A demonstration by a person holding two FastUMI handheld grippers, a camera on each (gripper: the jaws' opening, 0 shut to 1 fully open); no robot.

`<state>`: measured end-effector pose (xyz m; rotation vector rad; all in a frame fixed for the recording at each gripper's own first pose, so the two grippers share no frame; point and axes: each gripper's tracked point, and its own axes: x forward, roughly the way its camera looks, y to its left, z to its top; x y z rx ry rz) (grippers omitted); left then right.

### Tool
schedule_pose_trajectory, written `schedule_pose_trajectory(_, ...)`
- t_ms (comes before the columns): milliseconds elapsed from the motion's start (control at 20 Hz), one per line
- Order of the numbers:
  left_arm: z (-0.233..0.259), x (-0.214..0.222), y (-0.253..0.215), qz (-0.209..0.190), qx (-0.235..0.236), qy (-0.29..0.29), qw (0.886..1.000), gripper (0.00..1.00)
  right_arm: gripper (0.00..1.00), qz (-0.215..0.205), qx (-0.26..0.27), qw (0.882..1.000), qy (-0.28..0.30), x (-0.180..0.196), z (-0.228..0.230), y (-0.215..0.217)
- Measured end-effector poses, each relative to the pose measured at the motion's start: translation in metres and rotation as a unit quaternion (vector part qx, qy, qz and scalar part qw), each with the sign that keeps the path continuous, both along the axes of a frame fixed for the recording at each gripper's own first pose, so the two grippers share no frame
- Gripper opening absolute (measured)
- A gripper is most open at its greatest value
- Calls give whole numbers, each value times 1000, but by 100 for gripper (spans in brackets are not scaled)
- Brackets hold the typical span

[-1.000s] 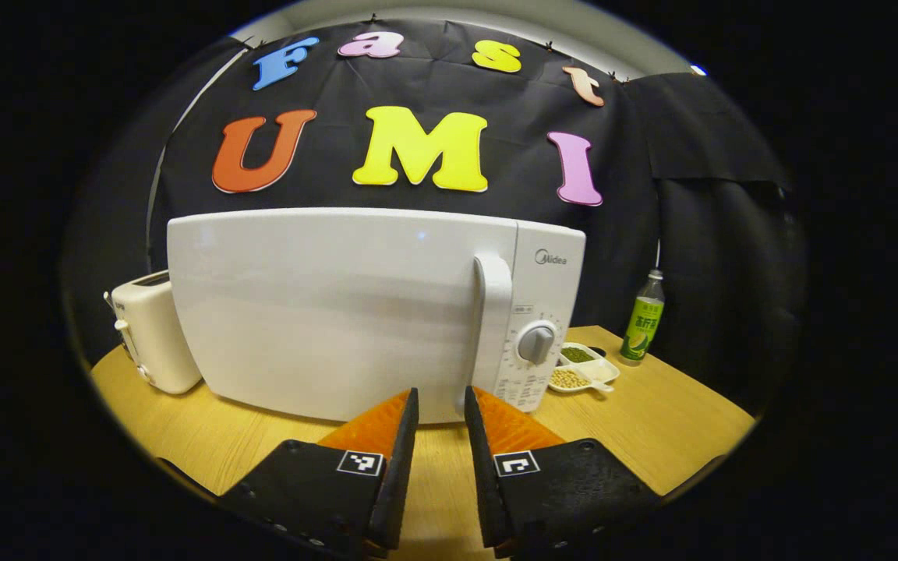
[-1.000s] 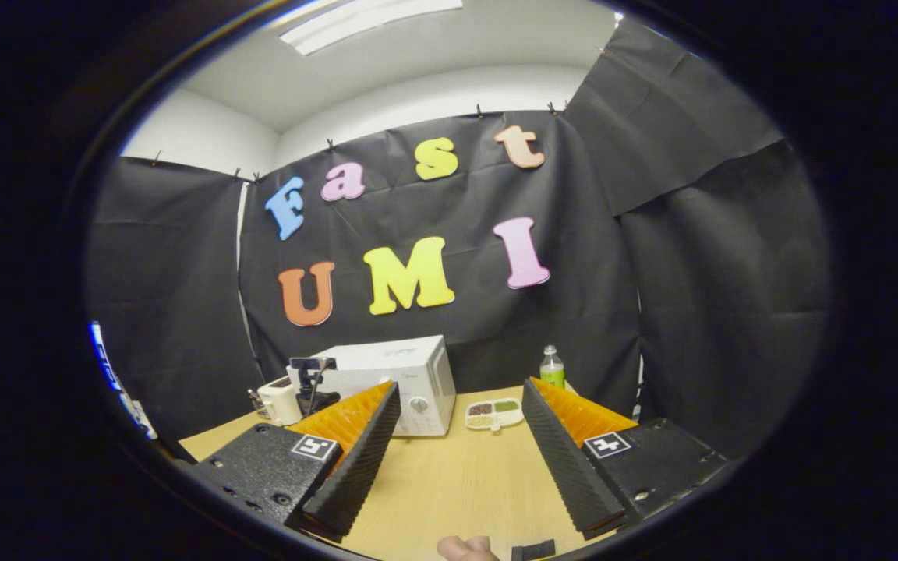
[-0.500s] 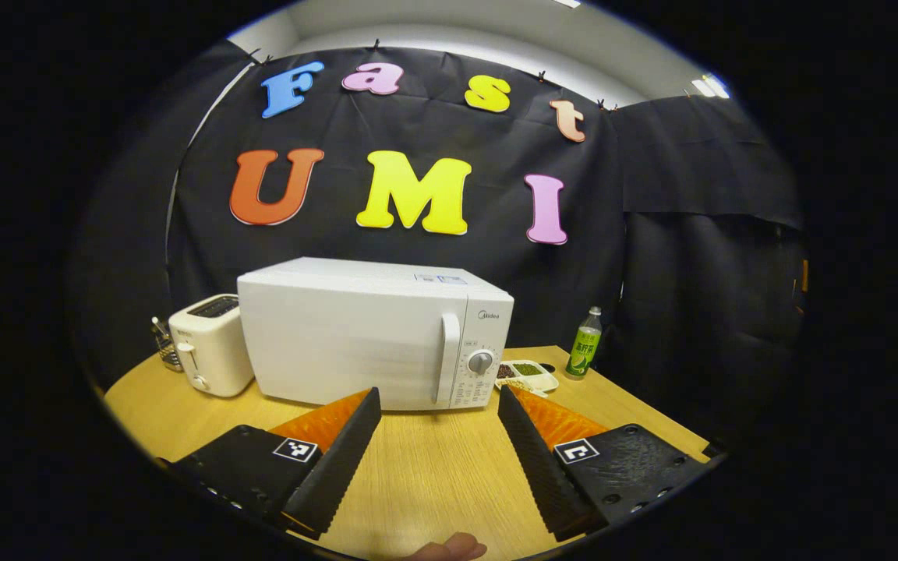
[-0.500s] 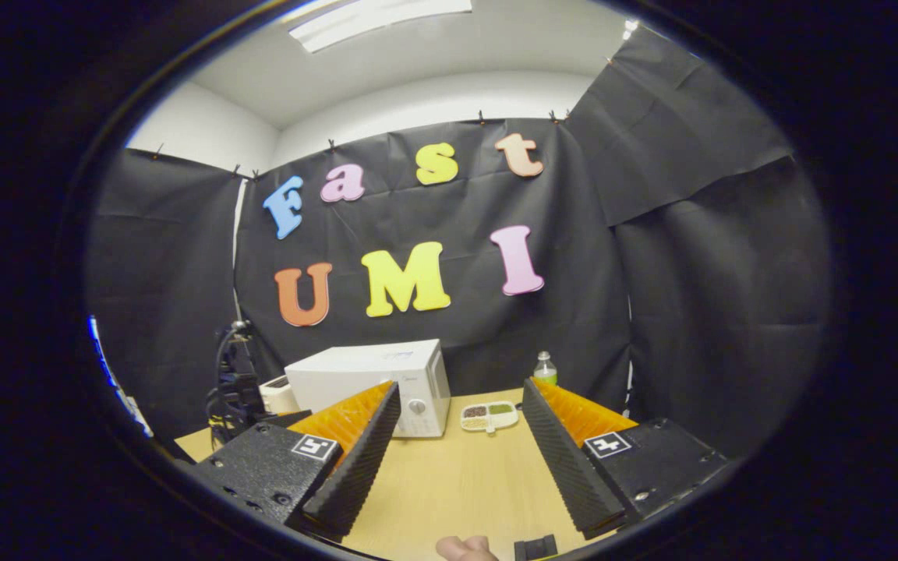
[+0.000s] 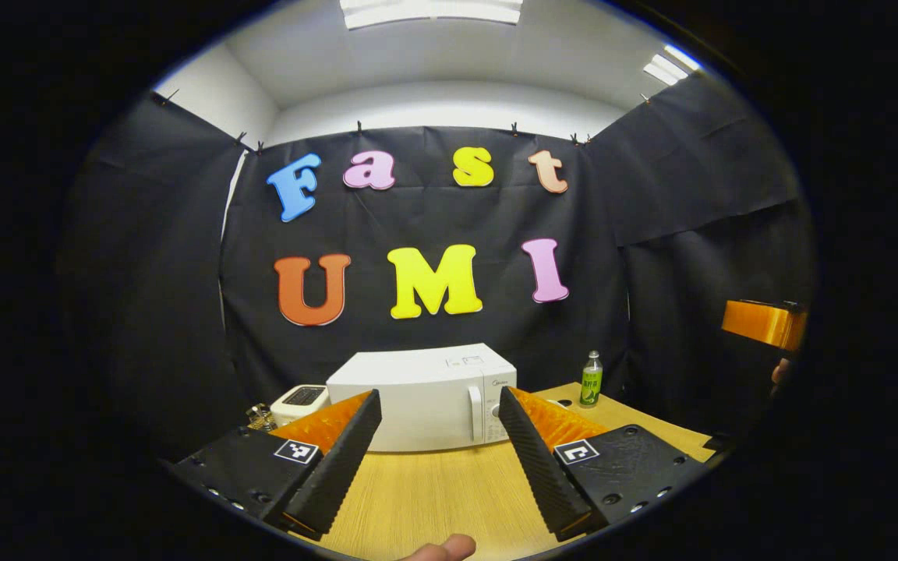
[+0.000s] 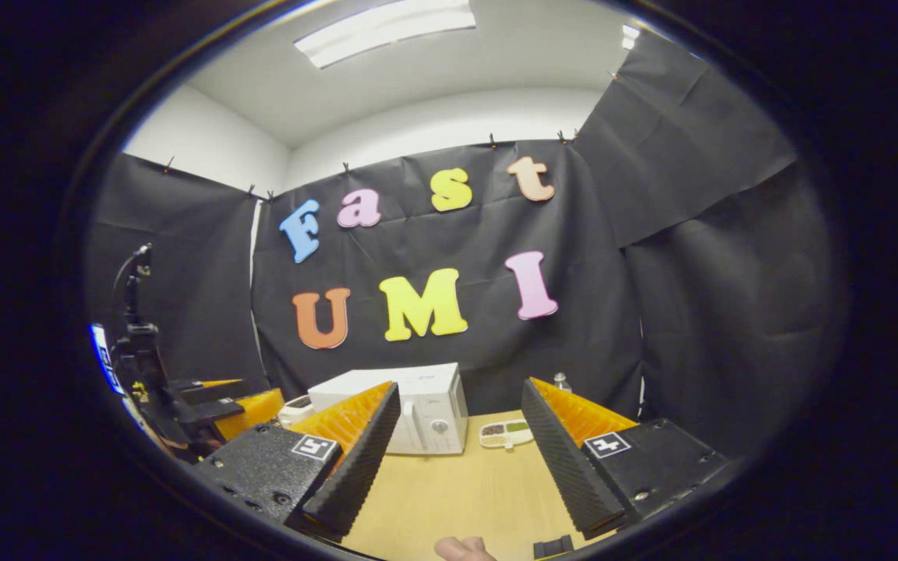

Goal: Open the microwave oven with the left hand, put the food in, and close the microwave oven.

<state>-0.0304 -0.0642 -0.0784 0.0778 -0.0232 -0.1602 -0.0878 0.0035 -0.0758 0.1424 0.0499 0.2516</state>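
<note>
The white microwave [image 5: 418, 397] stands at the back of the wooden table [image 5: 433, 491] with its door shut and its handle [image 5: 475, 413] on the right side. My left gripper [image 5: 438, 393] is open and empty, well back from the microwave. A white divided dish of food [image 6: 505, 433] lies on the table just right of the microwave [image 6: 429, 409]. My right gripper [image 6: 460, 386] is open and empty too, held far from the dish. The left gripper [image 6: 211, 401] shows at the left edge of the right gripper view. The right gripper [image 5: 765, 323] shows at the right edge of the left gripper view.
A white toaster [image 5: 301, 397] sits left of the microwave. A green-labelled bottle [image 5: 591, 379] stands at the back right of the table. A person's fingertip [image 5: 441, 549] shows at the bottom edge. Bare table [image 6: 449, 491] lies in front of the microwave.
The left gripper has drawn far back from the microwave door and its fingers have spread wider. The right gripper has stayed open, shifting back a little.
</note>
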Motion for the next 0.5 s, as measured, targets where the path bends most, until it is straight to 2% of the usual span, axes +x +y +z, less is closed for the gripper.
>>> schedule_pose_trajectory(50, 1, -12, 0, 4, -5, 0, 1000, 94, 89, -3, -7, 1000, -3, 0, 1, -1)
schedule_pose_trajectory(100, 3, -20, -2, 2, -12, -2, 1000, 94, 90, -6, -9, 1000, -4, -1, 1, -1)
schedule_pose_trajectory(150, 9, -28, -6, -6, -19, -6, 1000, 95, 100, -4, -8, 1000, -2, -1, 1, 0)
schedule_pose_trajectory(200, 14, -33, -8, -11, -21, -10, 1000, 95, 90, -2, -7, 1000, 0, -2, 0, 2)
schedule_pose_trajectory(350, 26, -44, 2, 1, -36, -21, 999, 95, 90, -9, -15, 1000, 7, 1, -4, -2)
schedule_pose_trajectory(500, 23, -46, 23, 32, -53, -18, 998, 95, 90, -14, -20, 1000, 6, 1, -4, -3)
